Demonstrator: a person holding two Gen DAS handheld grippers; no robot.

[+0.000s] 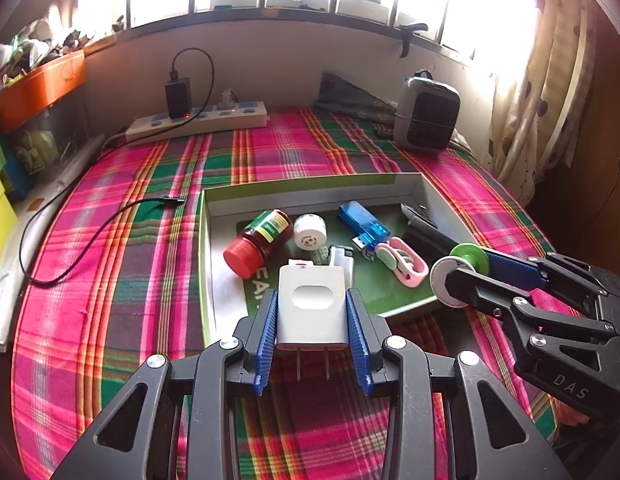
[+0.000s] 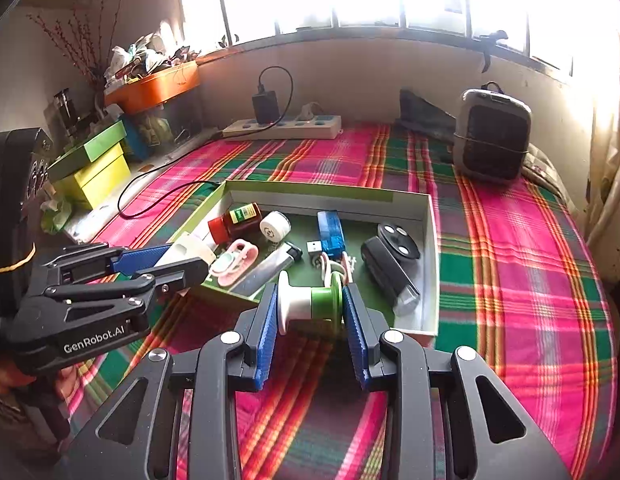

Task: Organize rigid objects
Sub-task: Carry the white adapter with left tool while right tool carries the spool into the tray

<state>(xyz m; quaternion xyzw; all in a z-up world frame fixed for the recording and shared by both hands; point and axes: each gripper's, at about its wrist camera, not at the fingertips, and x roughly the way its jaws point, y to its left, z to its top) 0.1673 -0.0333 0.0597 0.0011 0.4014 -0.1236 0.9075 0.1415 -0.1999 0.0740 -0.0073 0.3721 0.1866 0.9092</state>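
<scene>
— White charger [image 1: 312, 306] sits clamped in my left gripper [image 1: 312, 320], above the box's [image 1: 310, 184] near edge. Its smooth sides could slip.

— Right view: my right gripper [image 2: 310, 312] pinches the green-white spool [image 2: 310, 305] at six o'clock of the box; it may roll out.

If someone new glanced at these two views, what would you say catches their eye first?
Probably the two loaded grippers: the left gripper clamps a white charger with its prongs toward the camera, and the right gripper holds a green-and-white spool, both near the front edge of the tray. Next comes the bright pink plaid cloth under everything, then the red-capped bottle lying in the tray.
</scene>
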